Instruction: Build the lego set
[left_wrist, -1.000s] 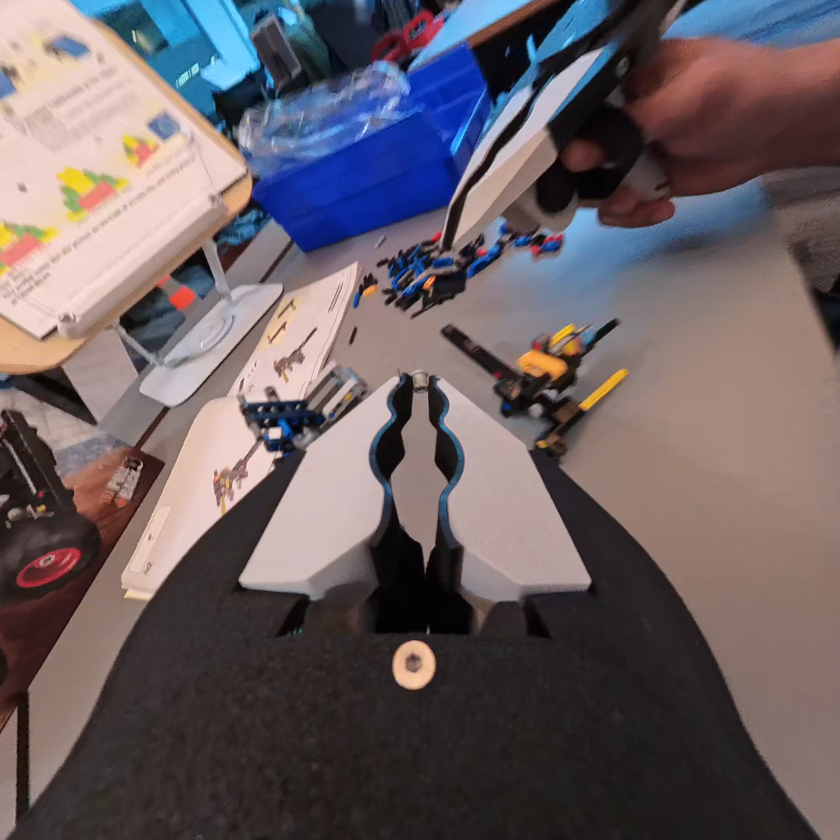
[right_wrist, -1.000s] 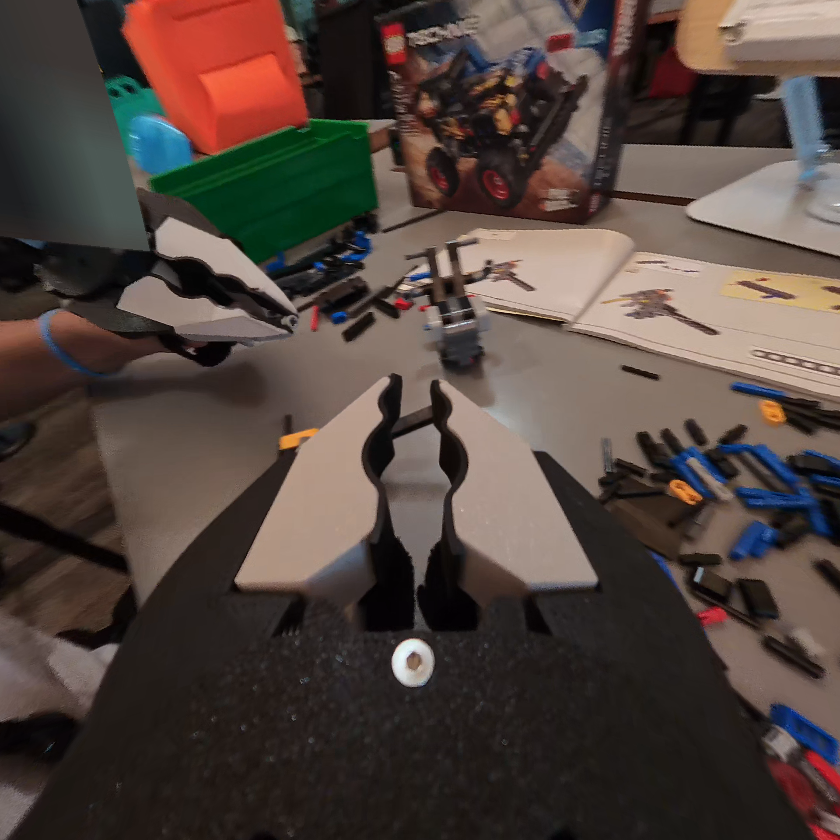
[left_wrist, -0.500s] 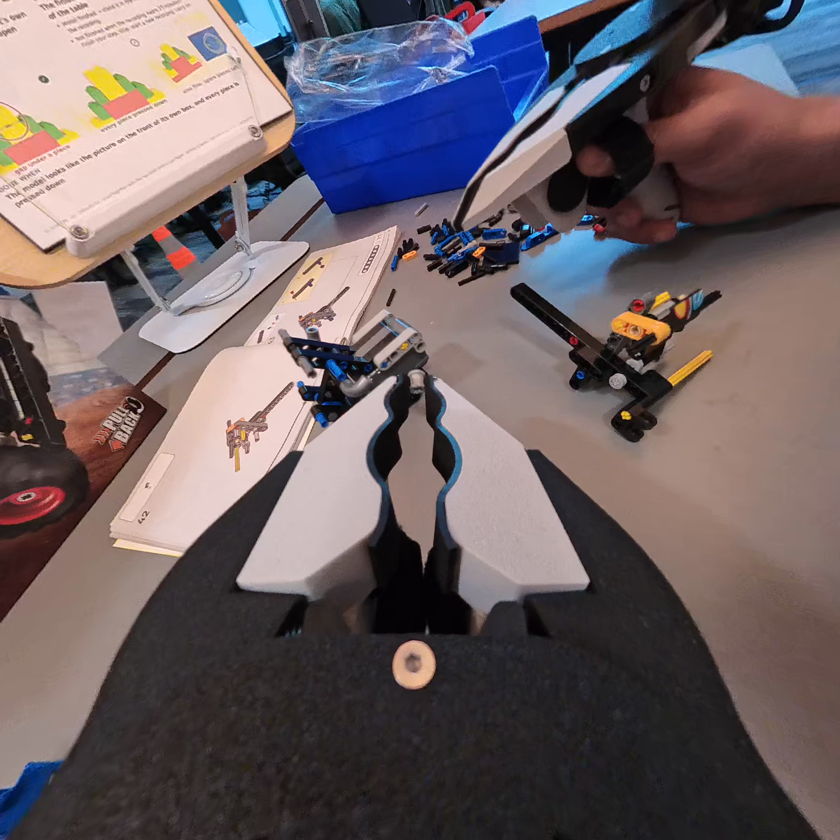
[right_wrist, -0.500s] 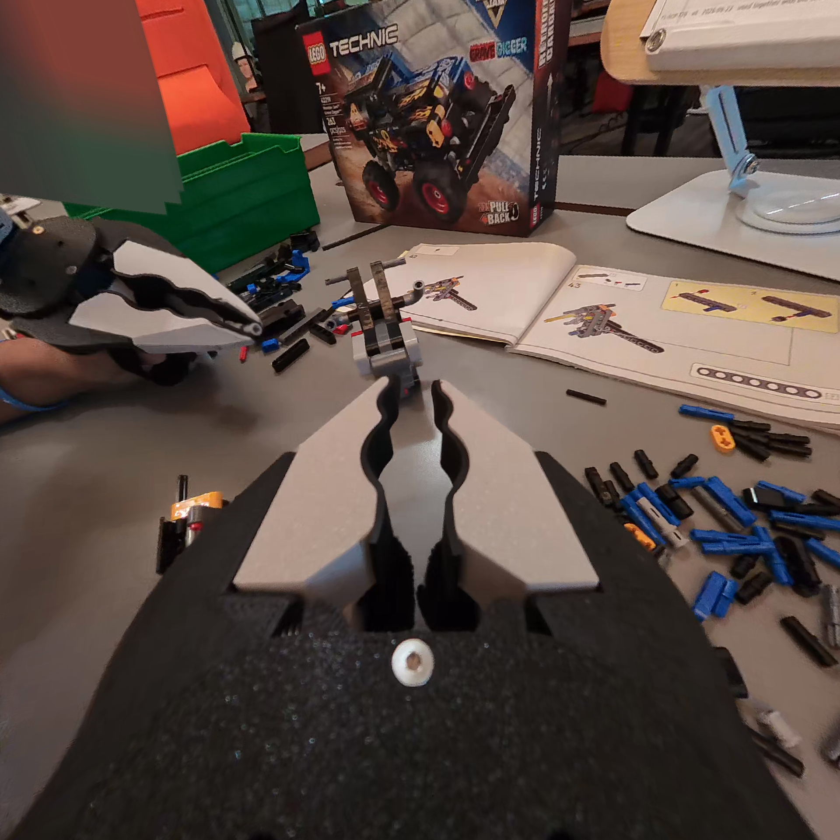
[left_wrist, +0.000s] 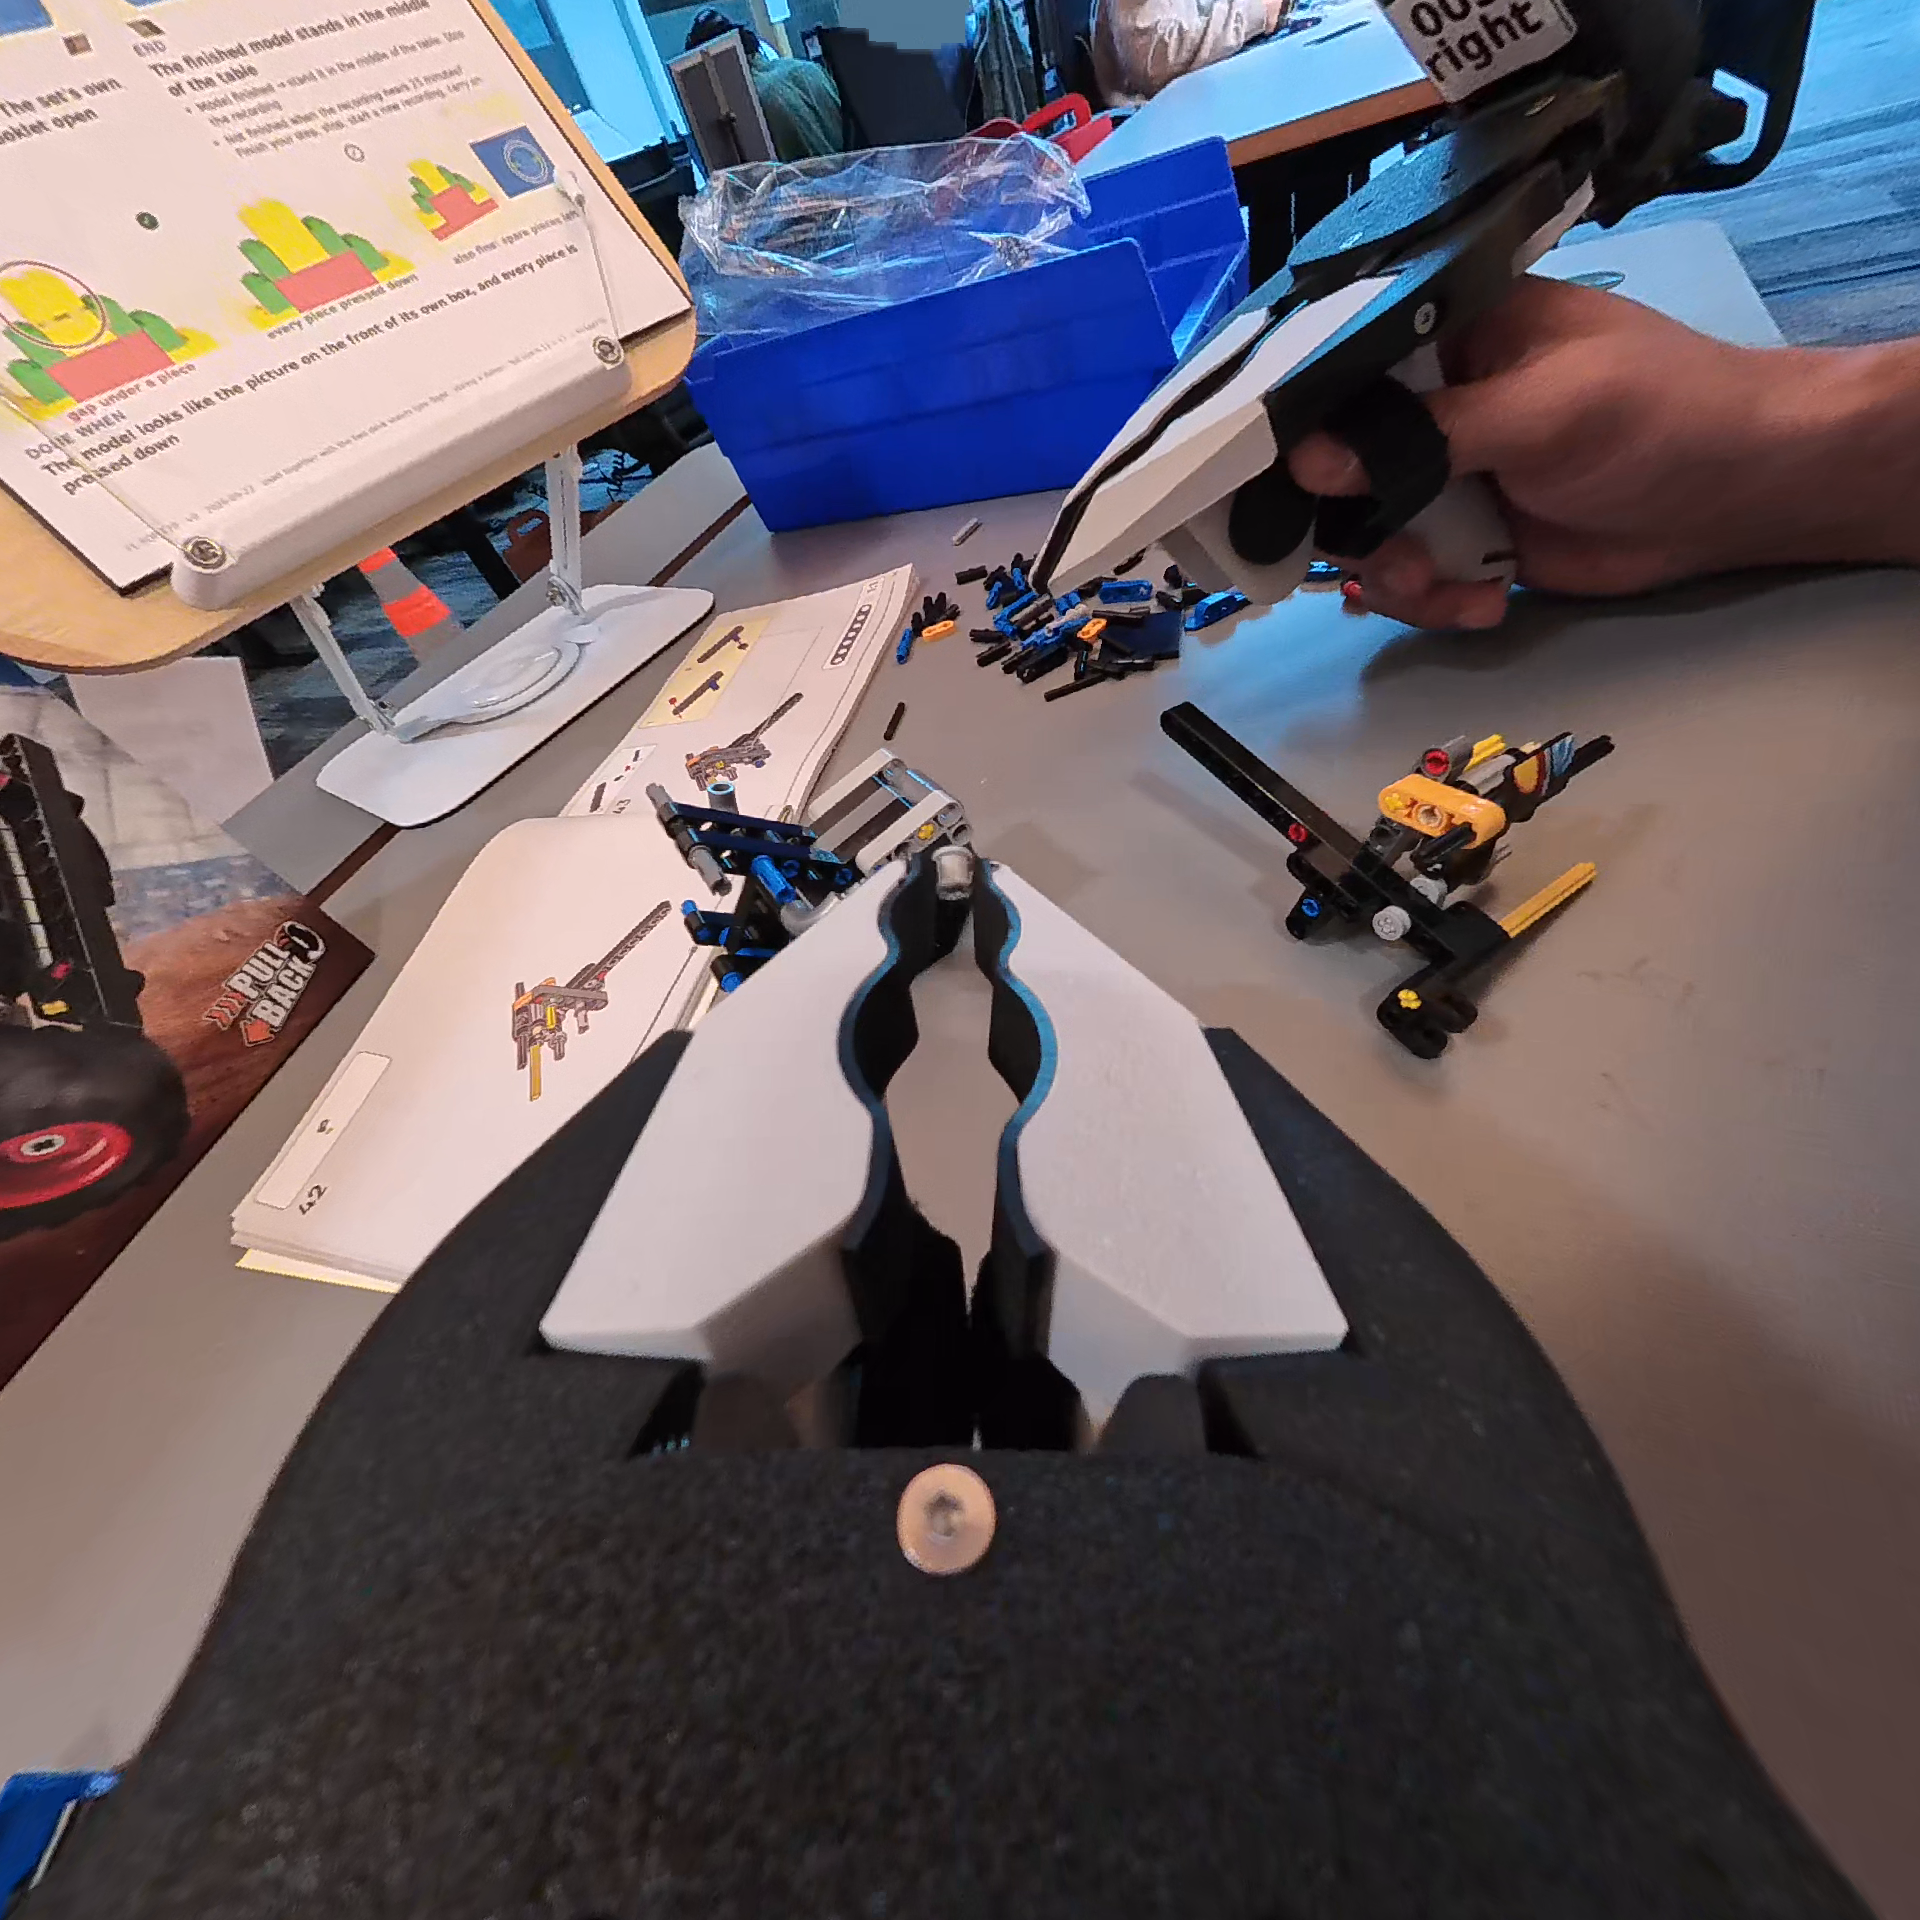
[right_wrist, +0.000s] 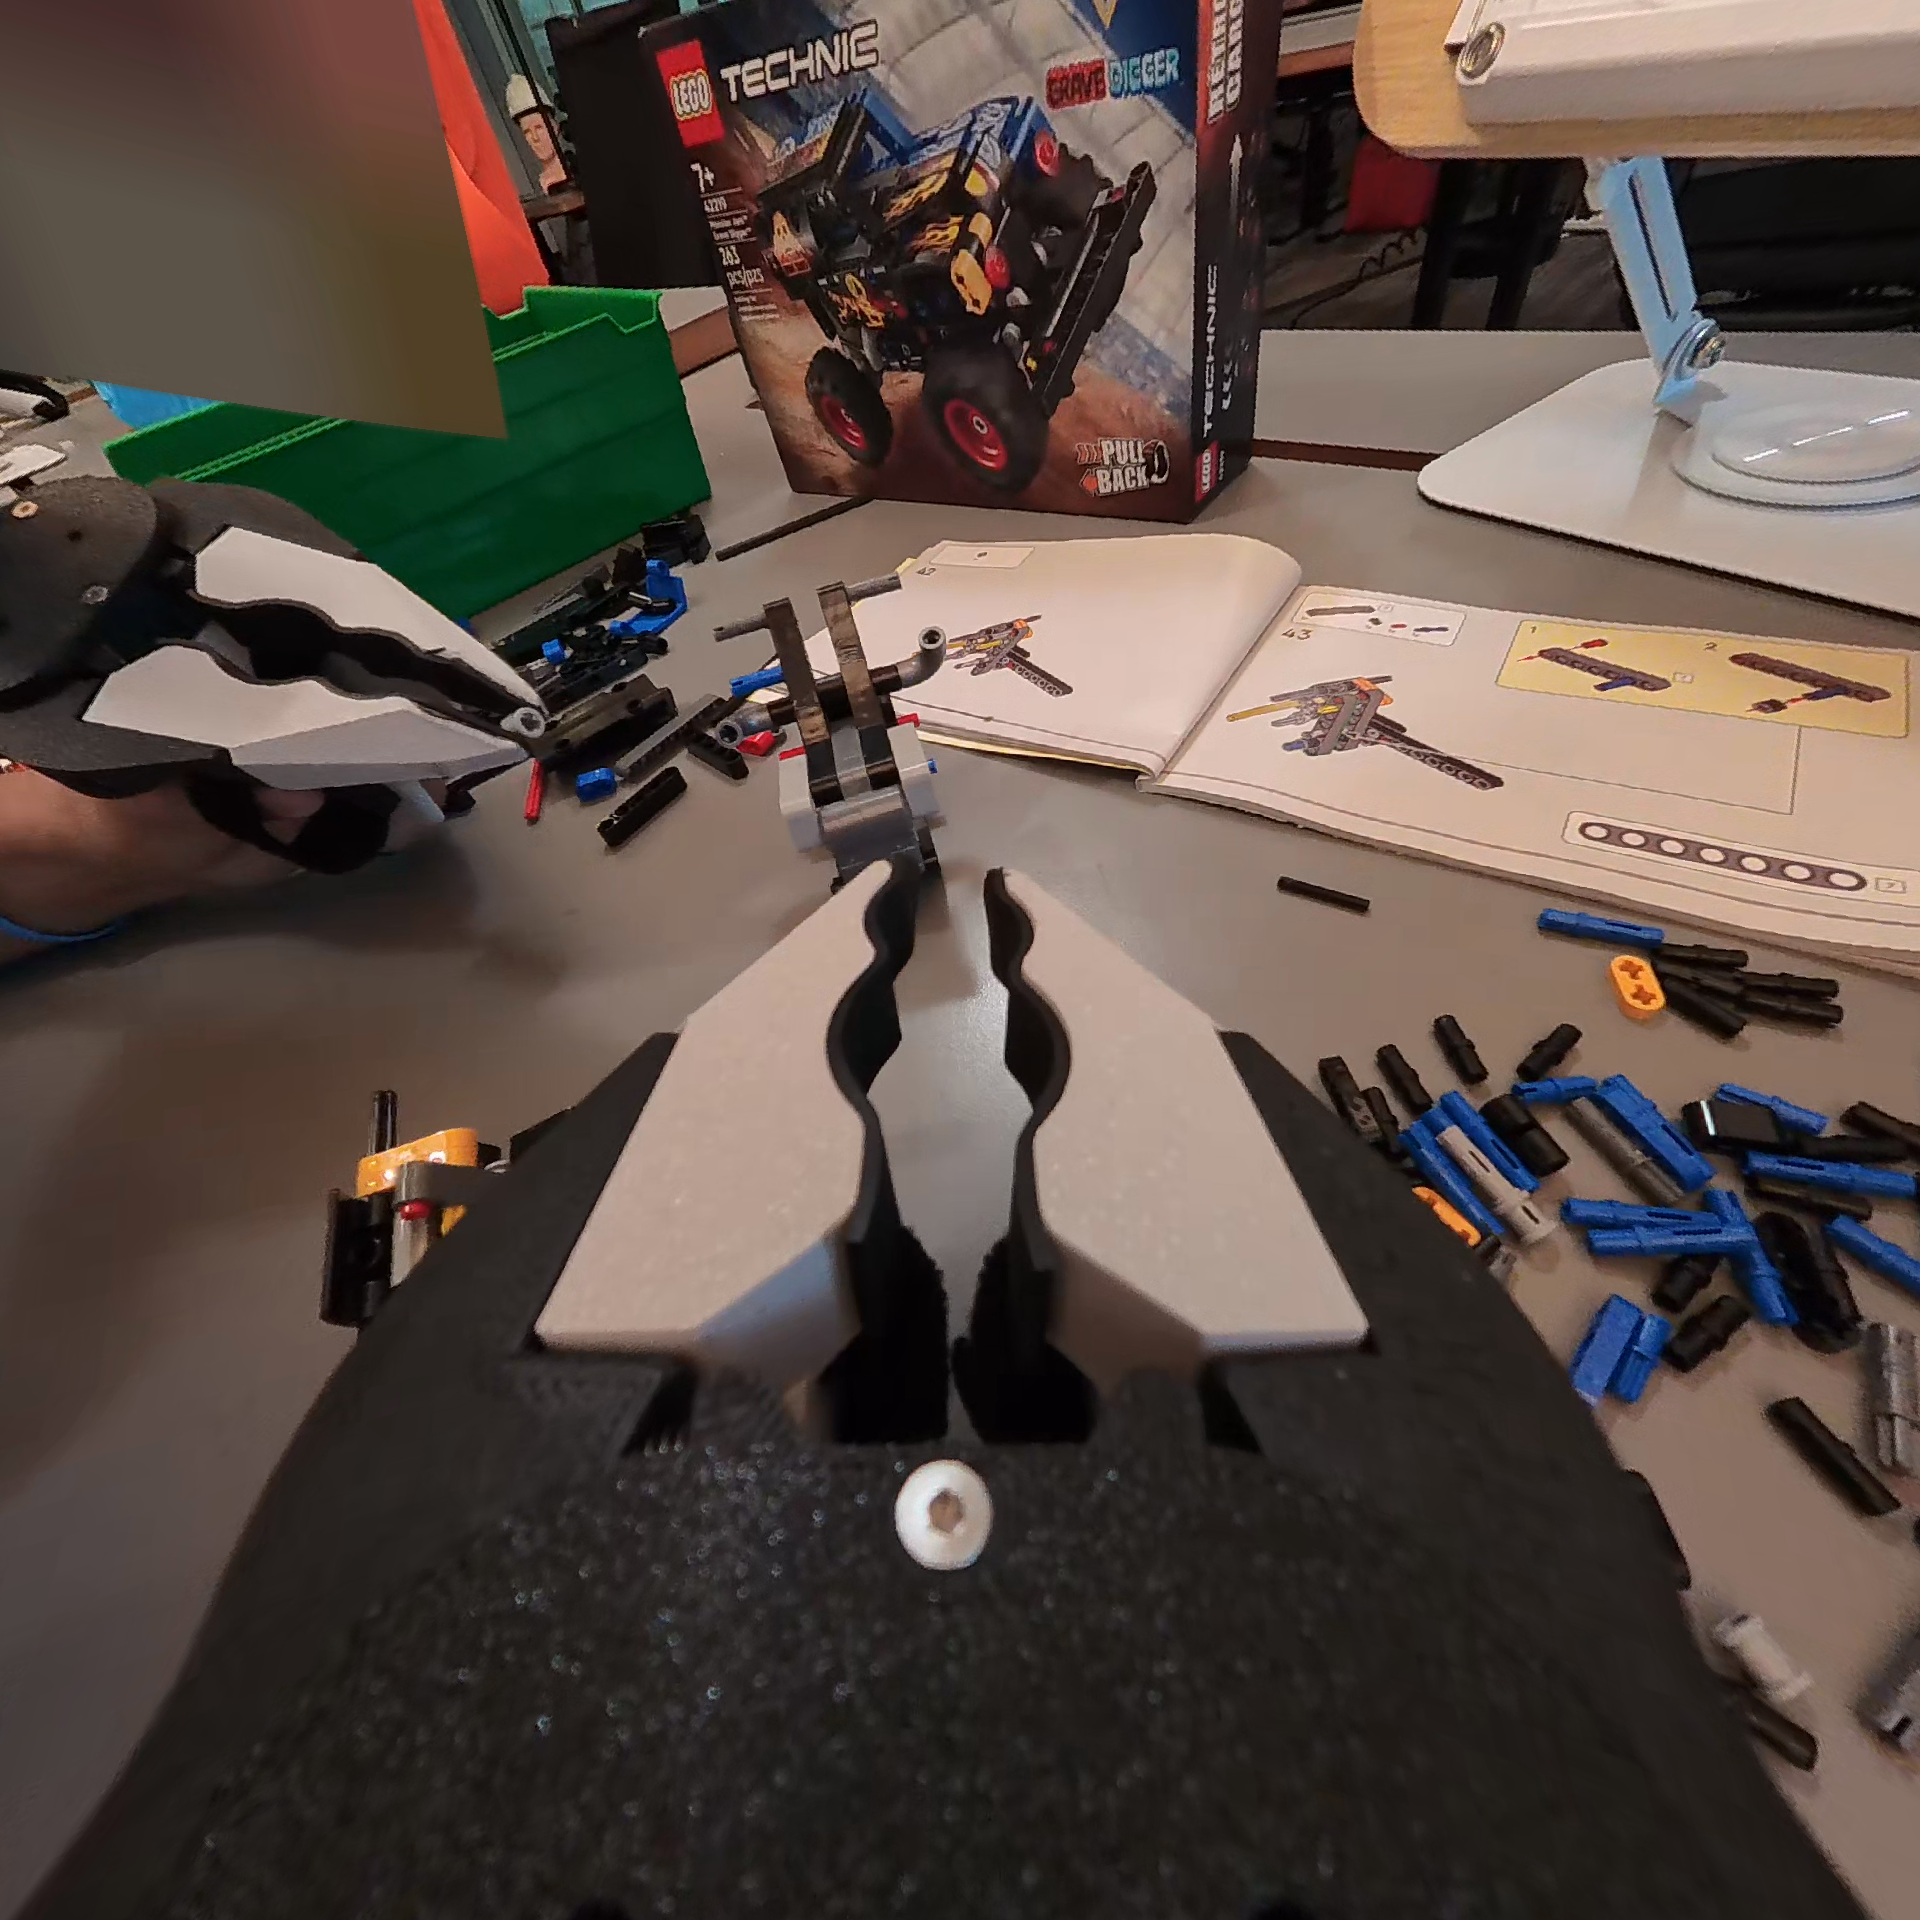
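Between left jaws, small grey peg (left_wrist: 950, 864)

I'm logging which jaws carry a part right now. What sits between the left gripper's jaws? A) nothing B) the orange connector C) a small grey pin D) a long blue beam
C: in the left wrist view the left gripper has a small grey pin pinched at the tips of its jaws, and the right wrist view shows the pin's round end there too.

A small grey pin (left_wrist: 951, 864) sits pinched at the left gripper (left_wrist: 948, 883) tips. A grey-black-blue subassembly (right_wrist: 847, 743) stands upright by the open booklet (right_wrist: 1351, 717). A black-yellow subassembly (left_wrist: 1397, 862) lies on the table. Loose blue and black pieces (right_wrist: 1662, 1174) lie scattered.
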